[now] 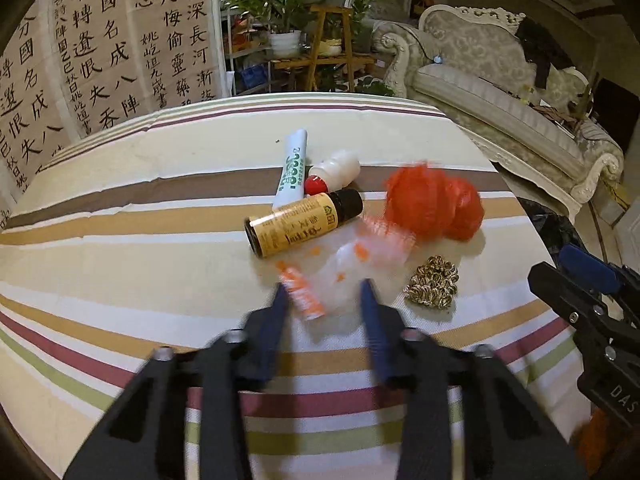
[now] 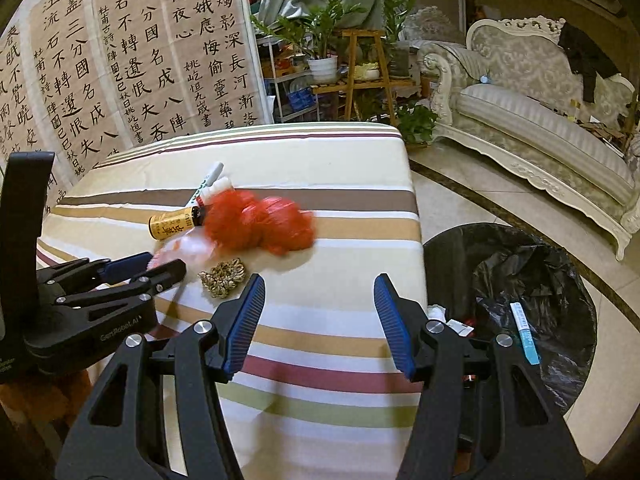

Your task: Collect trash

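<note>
Trash lies on the striped table [image 1: 120,208]: a clear wrapper with orange print [image 1: 344,264], a yellow-labelled bottle [image 1: 300,224], a white tube [image 1: 292,168], a small white bottle with a red cap [image 1: 336,170], a red plastic bag [image 1: 436,204] and a gold scrubber [image 1: 432,282]. My left gripper [image 1: 326,290] is open with its fingertips on either side of the wrapper's near edge. My right gripper [image 2: 320,284] is open and empty over the table's right part, right of the scrubber [image 2: 222,274] and the red bag [image 2: 256,224].
A bin lined with a black bag [image 2: 520,276] stands on the floor right of the table, holding a blue-white tube [image 2: 524,324] and scraps. A sofa [image 2: 540,128], plants [image 2: 320,40] and calligraphy panels [image 2: 120,60] stand behind.
</note>
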